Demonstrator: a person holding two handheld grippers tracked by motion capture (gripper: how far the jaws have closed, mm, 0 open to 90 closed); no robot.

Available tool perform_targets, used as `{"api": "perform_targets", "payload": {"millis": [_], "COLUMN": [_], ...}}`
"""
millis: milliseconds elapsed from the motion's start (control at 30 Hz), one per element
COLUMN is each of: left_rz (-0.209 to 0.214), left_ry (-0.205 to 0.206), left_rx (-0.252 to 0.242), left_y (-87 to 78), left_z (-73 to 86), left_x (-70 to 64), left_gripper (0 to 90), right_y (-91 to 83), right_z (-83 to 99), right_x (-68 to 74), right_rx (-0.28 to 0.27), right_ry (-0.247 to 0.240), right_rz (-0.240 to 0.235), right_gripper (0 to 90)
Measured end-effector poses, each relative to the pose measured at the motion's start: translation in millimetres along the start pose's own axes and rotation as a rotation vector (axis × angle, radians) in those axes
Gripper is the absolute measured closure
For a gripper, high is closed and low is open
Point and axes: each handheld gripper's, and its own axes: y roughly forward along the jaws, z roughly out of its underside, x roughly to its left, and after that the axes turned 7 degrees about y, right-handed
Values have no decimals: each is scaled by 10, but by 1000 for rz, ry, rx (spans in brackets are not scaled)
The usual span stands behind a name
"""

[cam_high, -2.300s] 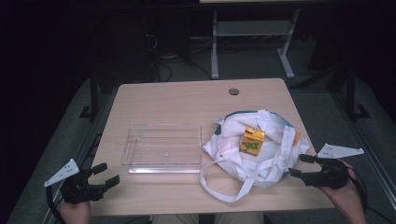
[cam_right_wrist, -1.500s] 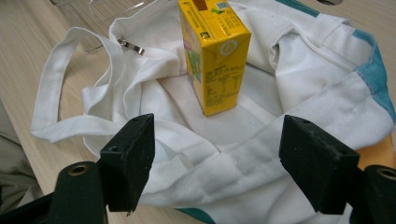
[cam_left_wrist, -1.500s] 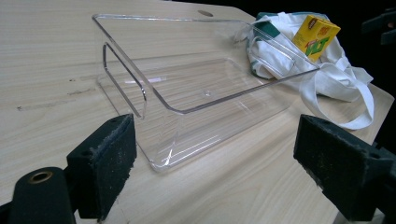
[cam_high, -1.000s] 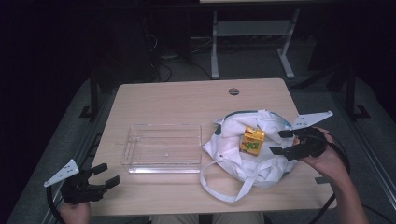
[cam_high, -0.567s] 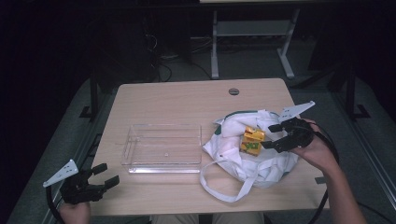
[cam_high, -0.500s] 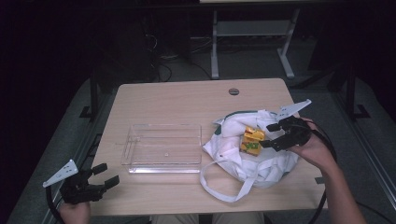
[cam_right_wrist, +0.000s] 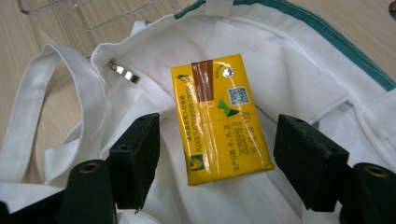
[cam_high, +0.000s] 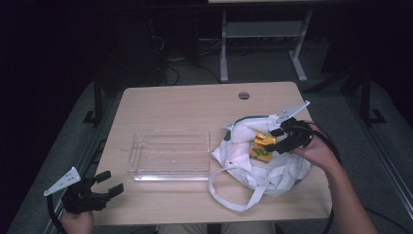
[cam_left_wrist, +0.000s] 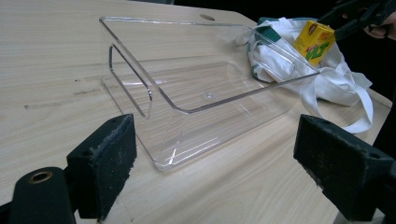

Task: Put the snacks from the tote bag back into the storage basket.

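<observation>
A yellow drink carton [cam_high: 262,145] [cam_right_wrist: 217,116] [cam_left_wrist: 315,41] stands in the mouth of a white cloth bag with green trim [cam_high: 272,165] [cam_right_wrist: 299,60] [cam_left_wrist: 336,79] at the table's right. My right gripper [cam_high: 278,139] [cam_right_wrist: 217,161] is open just above the carton, one jaw on each side of it, neither pad touching. A clear plastic tray [cam_high: 170,155] [cam_left_wrist: 201,93] lies empty at the table's middle. My left gripper [cam_high: 109,184] [cam_left_wrist: 215,172] is open off the front left corner, facing the tray from a distance.
The wooden table [cam_high: 195,105] has a round cable hole [cam_high: 244,95] near its far edge. The bag's white strap [cam_high: 234,192] loops toward the front edge. A metal frame [cam_high: 263,34] stands on the dark floor behind the table.
My right gripper has travelled from the table's right edge leftward over the bag and now straddles the carton. The left gripper has stayed in place.
</observation>
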Motion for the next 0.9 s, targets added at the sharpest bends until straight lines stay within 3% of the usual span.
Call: {"api": "perform_targets", "payload": {"millis": [500, 900], "left_rz": [-1, 1], "left_ry": [-3, -3], "left_rx": [-3, -7], "left_y": [-10, -11], "left_z": [3, 4], "left_x": [-9, -12], "left_gripper": [126, 126], "right_y": [223, 251], "right_z": [-80, -89], "right_x": [-7, -7], "right_rx": [45, 52], "right_ry": [-35, -71], "right_rz": [4, 23], "right_gripper": [408, 457]}}
